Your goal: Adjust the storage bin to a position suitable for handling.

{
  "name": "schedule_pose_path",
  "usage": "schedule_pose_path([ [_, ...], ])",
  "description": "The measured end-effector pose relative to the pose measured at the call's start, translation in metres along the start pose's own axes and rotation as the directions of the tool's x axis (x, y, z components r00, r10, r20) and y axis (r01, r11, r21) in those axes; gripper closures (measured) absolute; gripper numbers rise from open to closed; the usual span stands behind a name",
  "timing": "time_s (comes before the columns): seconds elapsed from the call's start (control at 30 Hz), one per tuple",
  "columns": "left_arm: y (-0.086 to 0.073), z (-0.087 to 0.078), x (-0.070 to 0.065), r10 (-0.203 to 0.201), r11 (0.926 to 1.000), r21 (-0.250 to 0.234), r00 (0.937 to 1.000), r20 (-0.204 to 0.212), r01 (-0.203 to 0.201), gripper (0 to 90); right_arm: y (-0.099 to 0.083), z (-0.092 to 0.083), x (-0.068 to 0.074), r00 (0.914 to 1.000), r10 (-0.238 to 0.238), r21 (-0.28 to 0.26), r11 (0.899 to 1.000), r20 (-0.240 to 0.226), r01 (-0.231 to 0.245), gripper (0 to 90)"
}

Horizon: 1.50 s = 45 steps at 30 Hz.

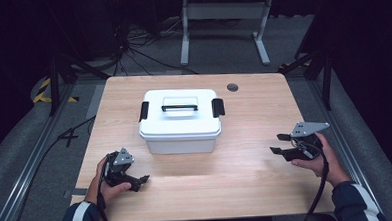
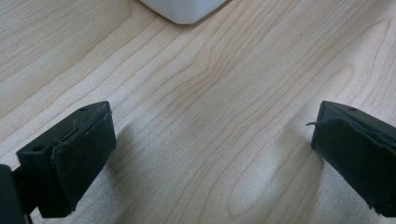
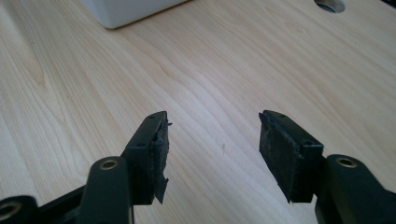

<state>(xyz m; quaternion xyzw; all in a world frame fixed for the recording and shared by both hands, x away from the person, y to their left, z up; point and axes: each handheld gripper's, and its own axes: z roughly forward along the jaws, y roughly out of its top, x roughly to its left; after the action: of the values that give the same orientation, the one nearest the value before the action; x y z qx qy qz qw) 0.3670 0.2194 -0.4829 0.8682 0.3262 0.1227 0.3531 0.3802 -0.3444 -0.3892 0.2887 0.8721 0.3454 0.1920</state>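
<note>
We find a white lidded box [image 1: 179,120] standing upright near the middle of the wooden counter [image 1: 247,173], its black handle [image 1: 179,107] lying flat on the lid and a black latch [image 1: 218,107] at each end. The left tongs [image 1: 143,180] sit low at the counter's near left, jaws spread wide with only bare wood between them; the box's corner [image 2: 184,10] shows ahead of them. The right tongs [image 1: 279,143] are held above the counter's right side, well apart from the box, jaws partly open and gripping nothing. A round hole [image 1: 232,87] lies in the counter behind the box.
</note>
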Motion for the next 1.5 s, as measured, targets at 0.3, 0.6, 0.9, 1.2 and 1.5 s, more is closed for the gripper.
schedule_pose_path([
  [0.3, 0.000, 0.000, 0.000, -0.005, 1.0000, 0.000, 1.0000, 0.002, 0.005, 0.4, 0.044, -0.003, 0.003, 0.9967, -0.081, -0.010, 0.997, -0.007, 0.081, 44.1],
  [0.6, 0.000, 0.000, 0.000, -0.004, 1.0000, 0.004, 1.0000, 0.002, 0.004, 0.3, 0.097, -0.007, 0.013, 0.9832, -0.181, -0.030, 0.983, -0.024, 0.180, 44.3],
  [0.9, 0.000, 0.000, 0.000, 0.000, 1.0000, 0.000, 1.0000, 0.001, 0.000, 0.4, 0.143, 0.002, 0.019, 0.9637, -0.264, -0.023, 0.965, -0.043, 0.263, 45.2],
  [1.2, 0.000, 0.000, 0.000, -0.002, 1.0000, 0.002, 1.0000, 0.001, 0.002, 0.3, 0.184, 0.019, 0.029, 0.9402, -0.332, -0.007, 0.943, -0.077, 0.332, 47.5],
  [1.5, 0.000, 0.000, 0.000, -0.003, 1.0000, 0.007, 1.0000, 0.003, 0.003, 0.3, 0.210, 0.033, 0.039, 0.9164, -0.387, 0.023, 0.920, -0.103, 0.391, 50.0],
])
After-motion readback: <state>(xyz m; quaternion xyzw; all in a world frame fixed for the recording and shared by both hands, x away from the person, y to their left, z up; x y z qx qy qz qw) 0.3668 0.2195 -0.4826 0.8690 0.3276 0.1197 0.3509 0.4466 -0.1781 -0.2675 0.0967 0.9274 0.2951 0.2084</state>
